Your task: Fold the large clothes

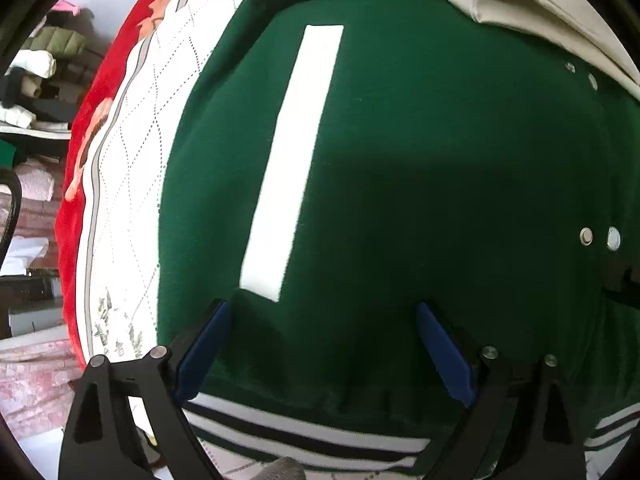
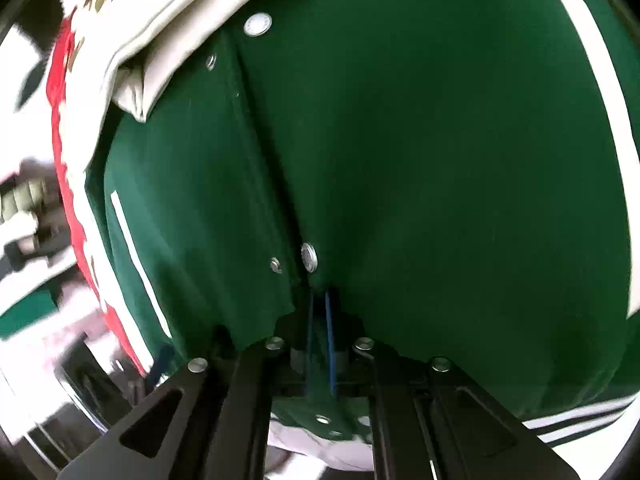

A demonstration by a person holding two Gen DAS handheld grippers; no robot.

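A dark green jacket (image 1: 420,184) with a white pocket stripe (image 1: 292,160), silver snap buttons (image 1: 586,236) and a striped hem band (image 1: 304,432) lies on a bed. Its cream sleeve (image 1: 540,4) lies across the top. My left gripper (image 1: 322,320) is open, its blue pads (image 1: 204,352) spread just above the hem. In the right wrist view the jacket (image 2: 440,160) fills the frame. My right gripper (image 2: 319,300) is shut on the jacket's front snap edge (image 2: 308,258), with green fabric pinched between the blue pads.
The jacket lies on a white quilted bedspread (image 1: 136,184) over a red blanket (image 1: 76,216). Shelves with piled clothes (image 1: 36,76) stand at the far left. A pink fabric (image 1: 36,380) lies beside the bed at lower left.
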